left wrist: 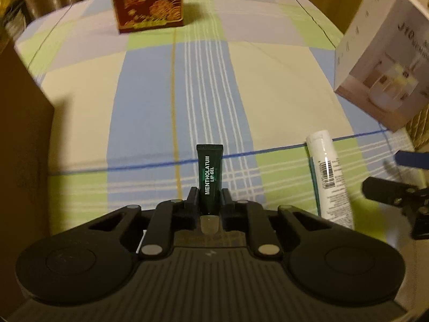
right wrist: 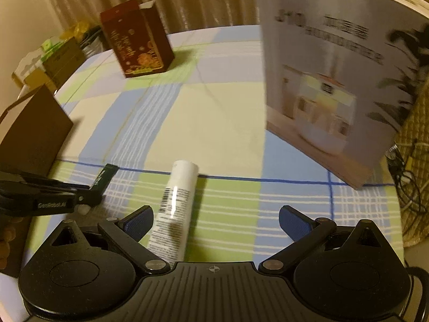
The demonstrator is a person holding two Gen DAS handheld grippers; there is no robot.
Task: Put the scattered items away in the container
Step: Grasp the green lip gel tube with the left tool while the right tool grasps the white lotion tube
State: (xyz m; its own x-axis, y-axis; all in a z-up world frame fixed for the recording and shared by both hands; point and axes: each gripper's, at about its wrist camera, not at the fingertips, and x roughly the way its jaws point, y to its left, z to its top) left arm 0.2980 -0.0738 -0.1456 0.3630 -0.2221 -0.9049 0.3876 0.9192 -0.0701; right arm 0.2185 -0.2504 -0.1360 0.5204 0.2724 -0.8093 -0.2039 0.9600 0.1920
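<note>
A dark green lip gel tube (left wrist: 209, 171) stands between the fingers of my left gripper (left wrist: 209, 197), which is shut on its lower part; its clear cap sits behind the fingers. The right wrist view shows the same tube (right wrist: 105, 177) in the left gripper (right wrist: 89, 194), low over the checked cloth. A white tube with a barcode (right wrist: 174, 206) lies on the cloth by the left blue pad (right wrist: 139, 224) of my right gripper (right wrist: 217, 224). That gripper is open, with the tube just inside its left finger and untouched. The white tube (left wrist: 328, 177) also shows in the left wrist view.
A checked cloth (left wrist: 150, 102) covers the table. A red patterned box (left wrist: 150, 2) stands at the back, a white humidifier box (right wrist: 335, 80) at the right, a brown box (right wrist: 32, 128) at the left. A woven basket (right wrist: 414, 161) sits at the far right edge.
</note>
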